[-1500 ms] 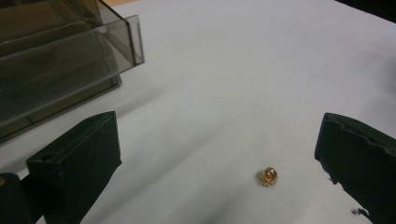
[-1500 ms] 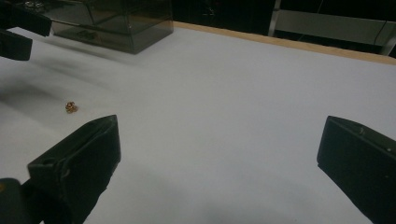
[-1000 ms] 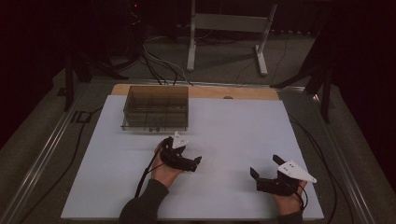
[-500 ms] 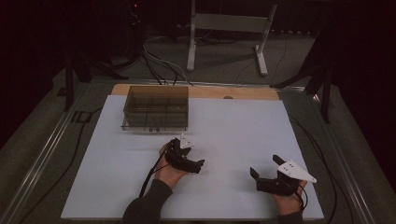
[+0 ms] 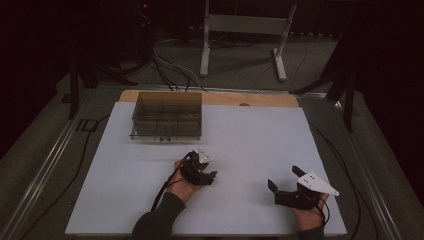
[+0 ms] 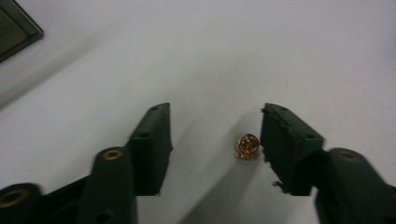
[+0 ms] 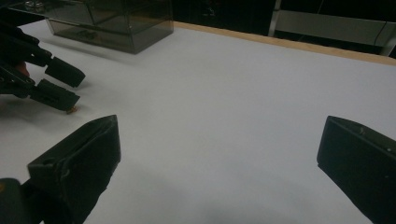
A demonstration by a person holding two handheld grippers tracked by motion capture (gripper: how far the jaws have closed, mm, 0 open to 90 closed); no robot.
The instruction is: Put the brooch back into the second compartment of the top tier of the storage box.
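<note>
Brass fitting (image 6: 246, 145) lies between the left gripper's (image 6: 215, 135) closing jaws, untouched.

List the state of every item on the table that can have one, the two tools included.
Left tool: jaws have just been closing, not yet pressing on anything, the brass piece between them.
Small brass piece: lying on the white table, close to one jaw, not gripped.
Right tool: jaws wide open, nothing between them, resting low over the table.
Smoked clear box: upright at the far left of the table, divided into compartments; lid state unclear.

Dim rm, white table (image 5: 250, 150), grey metal stand (image 5: 245, 35) behind.
</note>
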